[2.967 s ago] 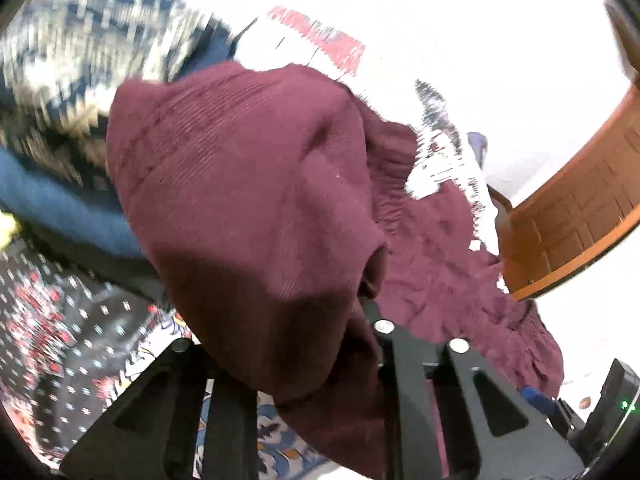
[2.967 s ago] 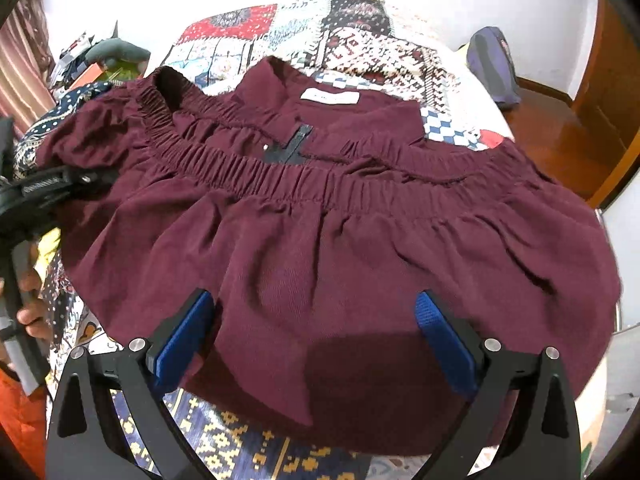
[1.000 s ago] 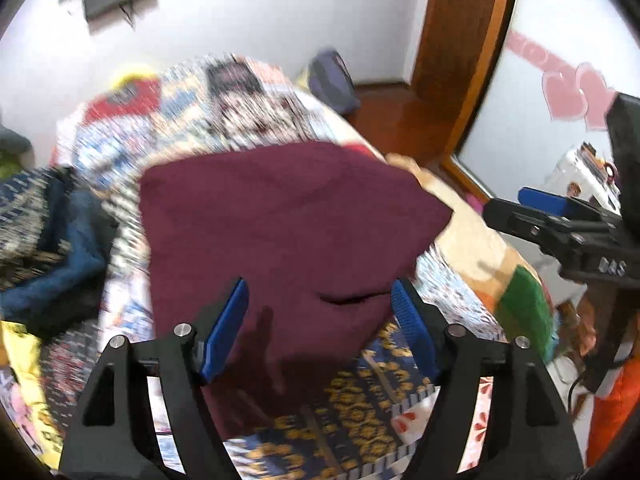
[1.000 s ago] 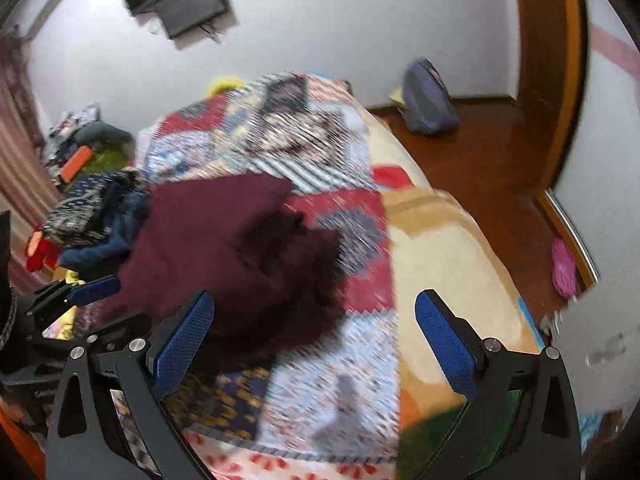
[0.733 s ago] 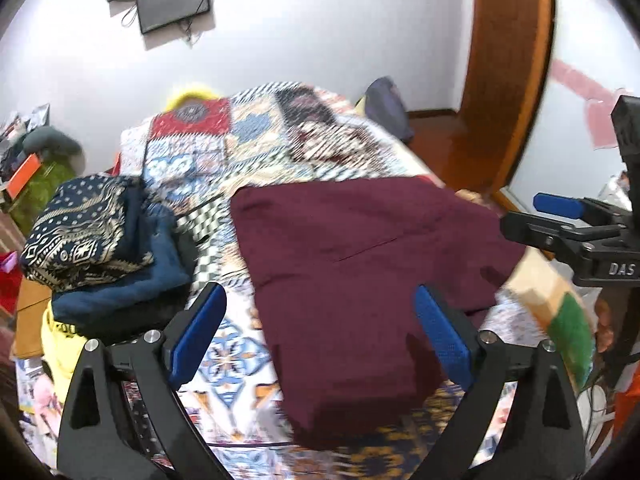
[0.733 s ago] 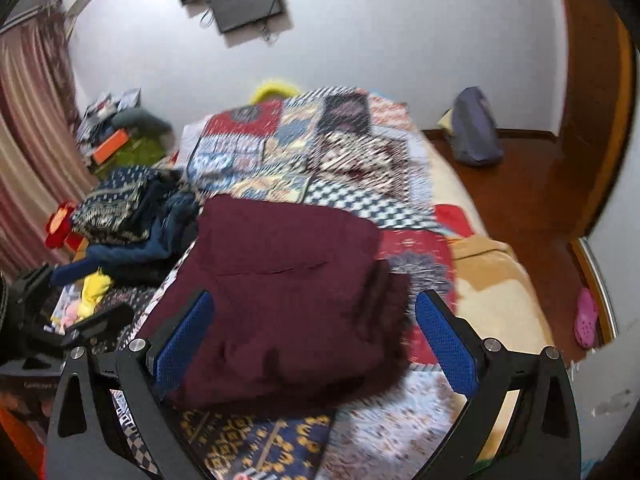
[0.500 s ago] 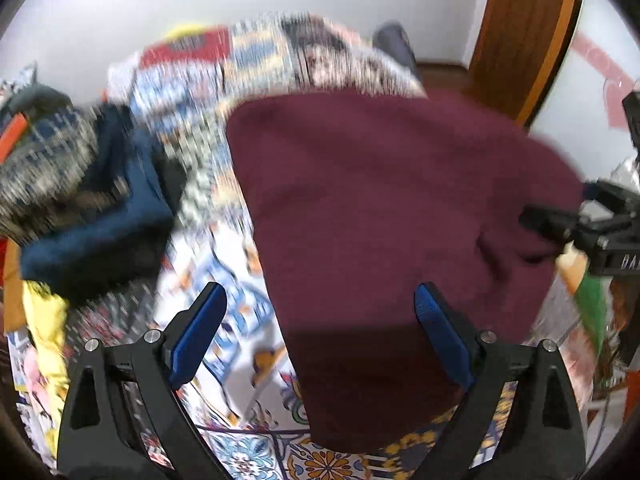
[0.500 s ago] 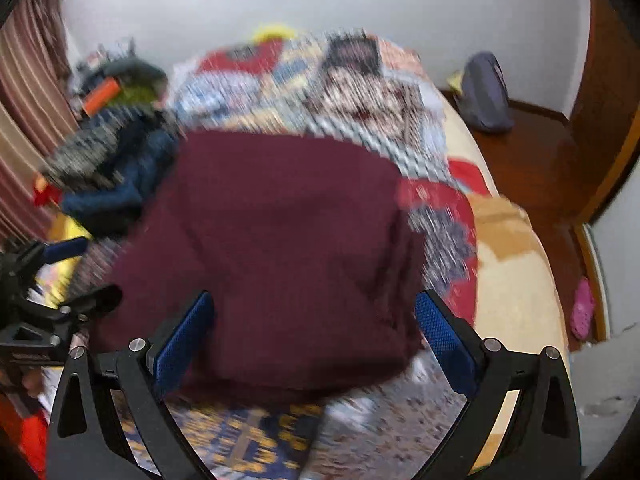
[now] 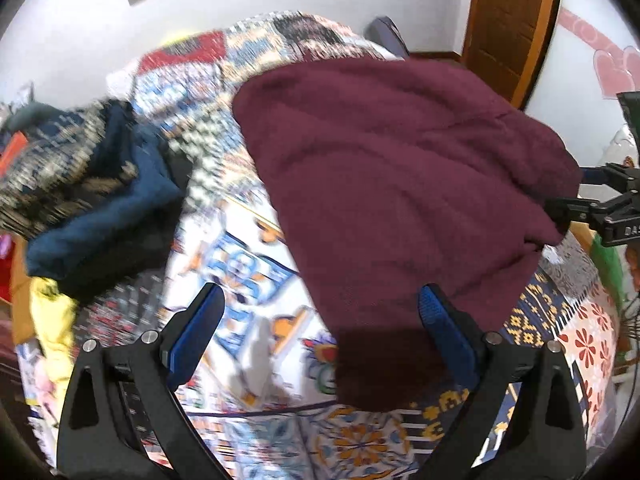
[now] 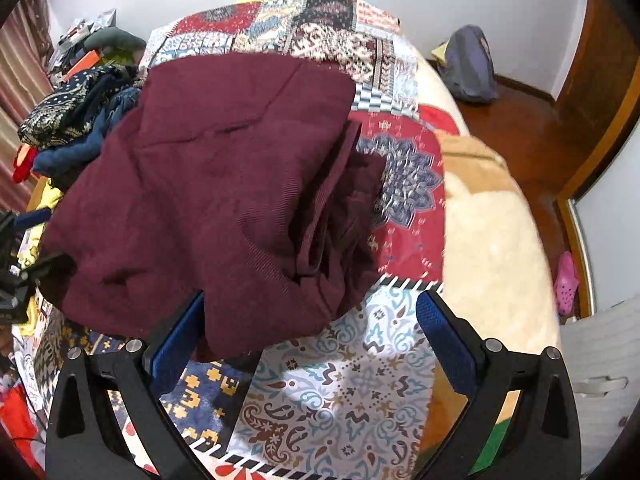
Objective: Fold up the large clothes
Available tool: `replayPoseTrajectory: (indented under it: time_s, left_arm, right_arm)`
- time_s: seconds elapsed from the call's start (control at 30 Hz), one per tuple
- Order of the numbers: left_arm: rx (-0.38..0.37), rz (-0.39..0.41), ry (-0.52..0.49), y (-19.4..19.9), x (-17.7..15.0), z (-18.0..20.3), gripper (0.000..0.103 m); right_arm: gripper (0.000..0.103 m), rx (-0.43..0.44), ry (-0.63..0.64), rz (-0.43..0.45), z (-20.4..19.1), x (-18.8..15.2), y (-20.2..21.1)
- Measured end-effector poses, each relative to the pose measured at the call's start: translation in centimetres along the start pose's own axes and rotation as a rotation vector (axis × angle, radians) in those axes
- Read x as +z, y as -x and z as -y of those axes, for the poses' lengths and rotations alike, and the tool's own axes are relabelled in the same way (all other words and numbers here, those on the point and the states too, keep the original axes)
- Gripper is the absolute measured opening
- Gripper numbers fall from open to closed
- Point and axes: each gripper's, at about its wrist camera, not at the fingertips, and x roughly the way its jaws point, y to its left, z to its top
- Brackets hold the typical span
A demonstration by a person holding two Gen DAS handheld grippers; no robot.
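maroon garment (image 9: 400, 184) lies folded on the patchwork quilt (image 10: 352, 396), roughly mid-bed, near edge hanging toward both cameras. looks like a fold is done and it's been let go to settle; a further fold or a move to the pile is likely next, my guess.

left gripper (image 9: 320, 332): jaws have just been opening, now wide. right pad sits over the garment's near corner, left pad over bare quilt, neither pad pressing on cloth. holds nothing.

right gripper (image 10: 308, 332): jaws wide too. left pad is partly behind the garment's near fold, right pad well clear over quilt. no pinch visible, reads as empty.

folded side is bunched and layered in the right wrist view, so the fold isn't tidy there.

pile of dark blue and patterned clothes (image 9: 80, 184) sits beside the garment on its left, probably the waiting or finished stack, can't tell which.

hard to read: left wrist view is motion-blurred. garment's underside and layer count are hidden. far end of the bed is cut off by the fisheye rim.
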Motion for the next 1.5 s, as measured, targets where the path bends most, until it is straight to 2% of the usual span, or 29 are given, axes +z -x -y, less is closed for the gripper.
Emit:
replayPoseTrajectory:
  time_s: [0.17,0.27,0.37,0.5,0.63,0.77,0.83,0.9,1.03,1.13,1.2,1.27,1.3,1.37,1.43,1.5]
  left_arm:
    - [0.025,0.064,0.056,1.8,2.0,-2.2,0.099]
    - [0.009,0.093,0.093,2.3,3.5,-3.5,0.099]
    - [-0.024,0.090,0.117,1.5,4.6,-4.2,0.099]
    - [-0.131,0.021,0.170,-1.4,5.2,-4.8,0.099]
    - [-0.264,-0.094,0.263,-5.7,5.2,-5.7,0.099]
    - [-0.458,-0.170,0.417,-8.9,4.7,-7.3,0.099]
    - [-0.522,-0.194,0.466,-10.1,4.6,-7.7,0.099]
    - [-0.566,-0.210,0.488,-11.1,4.7,-7.7,0.099]
    - [-0.642,-0.224,0.526,-12.7,4.8,-7.0,0.099]
    - [-0.661,-0.211,0.520,-13.0,4.9,-6.2,0.098]
    - [-0.672,-0.204,0.522,-12.8,4.8,-6.0,0.095]
    - [-0.676,-0.203,0.533,-12.5,4.5,-5.9,0.086]
    - [-0.678,-0.201,0.535,-12.7,4.5,-6.0,0.083]
    - [-0.672,-0.188,0.532,-12.2,4.5,-6.1,0.070]
    - [-0.664,-0.162,0.525,-11.0,4.4,-6.1,0.062]
    - [-0.652,-0.138,0.509,-9.9,4.8,-5.9,0.054]
  right_arm:
    - [0.102,0.003,0.033,0.076,-0.2,1.2,2.1]
    - [0.102,0.041,0.021,0.115,-0.2,2.9,2.3]
    - [0.102,0.102,-0.007,0.128,0.3,4.2,1.7]
    - [0.102,0.180,-0.049,0.083,1.1,5.4,-1.2]
    - [0.103,0.235,-0.133,-0.042,3.2,5.8,-6.1]
    - [0.103,0.435,-0.239,-0.136,5.8,5.3,-10.1]
    - [0.103,0.506,-0.277,-0.163,6.4,5.0,-11.5]
    - [0.103,0.556,-0.301,-0.186,6.5,5.0,-12.5]
    - [0.103,0.565,-0.306,-0.192,6.2,5.7,-12.9]
    - [0.103,0.566,-0.327,-0.178,6.3,6.0,-13.0]
    - [0.103,0.566,-0.329,-0.174,6.2,5.9,-12.9]
    - [0.103,0.570,-0.331,-0.162,6.0,5.6,-12.6]
    - [0.101,0.568,-0.332,-0.156,6.0,5.7,-12.5]
    - [0.092,0.563,-0.339,-0.136,5.9,5.6,-11.9]
    - [0.067,0.579,-0.338,-0.120,6.1,5.7,-11.0]
    - [0.058,0.570,-0.340,-0.124,5.5,5.9,-10.2]
